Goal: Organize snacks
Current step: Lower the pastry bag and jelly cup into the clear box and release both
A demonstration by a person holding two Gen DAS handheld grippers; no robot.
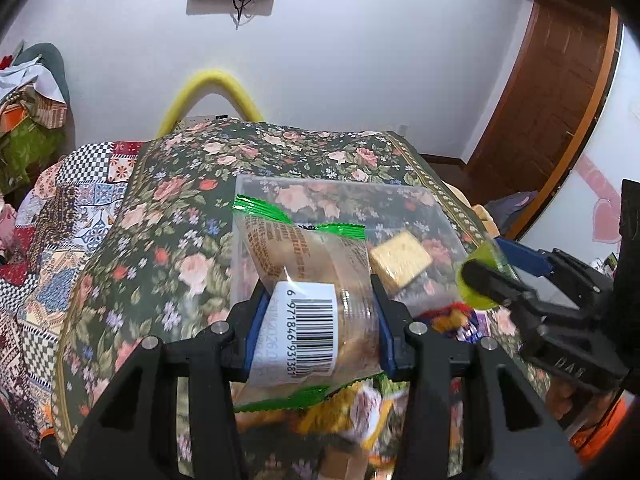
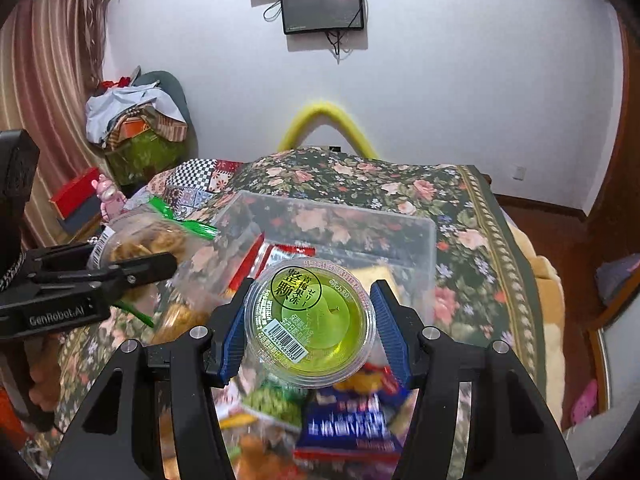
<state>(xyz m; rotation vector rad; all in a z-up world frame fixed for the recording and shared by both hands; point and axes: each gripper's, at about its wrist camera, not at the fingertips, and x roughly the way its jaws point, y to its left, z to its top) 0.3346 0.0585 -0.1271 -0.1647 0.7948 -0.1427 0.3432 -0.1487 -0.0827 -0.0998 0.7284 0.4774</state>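
Observation:
My left gripper (image 1: 316, 320) is shut on a clear snack bag (image 1: 308, 280) with green edges and a barcode label, held above a clear plastic box (image 1: 336, 192) on the floral cloth. My right gripper (image 2: 308, 320) is shut on a green jelly cup (image 2: 310, 320) with a printed lid, held over the same clear box (image 2: 416, 232). The box holds a yellow cracker packet (image 1: 400, 260) and a red-edged packet (image 2: 288, 252). The right gripper with the cup shows at the right of the left wrist view (image 1: 480, 280). The left gripper with the bag shows at the left of the right wrist view (image 2: 136, 268).
Several loose snack packets lie below the grippers, among them a yellow one (image 1: 344, 416) and a blue one (image 2: 348, 424). The table has a floral cloth (image 1: 180, 208). A yellow chair back (image 2: 328, 120) stands behind it. A wooden door (image 1: 548, 92) is at the right.

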